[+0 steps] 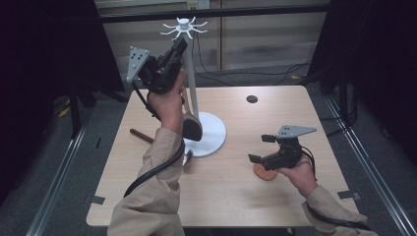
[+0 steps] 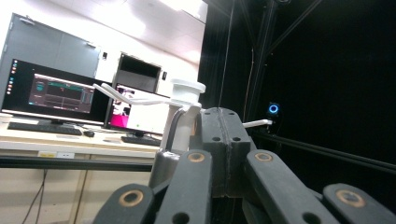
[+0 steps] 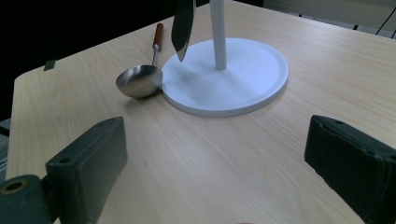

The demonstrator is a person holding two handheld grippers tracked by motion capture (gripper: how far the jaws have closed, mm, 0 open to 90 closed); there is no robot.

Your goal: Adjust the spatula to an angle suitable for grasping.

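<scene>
A white utensil stand [image 1: 193, 88] with hooks at its top [image 1: 184, 24] rises from a round base [image 3: 243, 79] on the wooden table [image 1: 236, 196]. My left gripper [image 1: 180, 45] is raised next to the hooks. Its jaws are shut [image 2: 223, 116] on the grey metal handle [image 2: 170, 133] of a brown-headed utensil [image 1: 192, 127] that hangs down over the base, its tip [image 3: 182, 28] above the plate. A steel ladle [image 3: 139, 80] with a brown handle [image 1: 141, 135] lies against the base's edge. My right gripper [image 1: 259, 148] stands open low over the table, just above an orange-brown flat piece [image 1: 264, 173].
A small dark hole [image 1: 252, 99] sits in the table near its far edge. Black cables [image 1: 255, 73] run on the floor behind. Monitors [image 2: 60, 91] on a desk show beyond the stand in the left gripper view. Metal rails [image 1: 364, 162] flank the table.
</scene>
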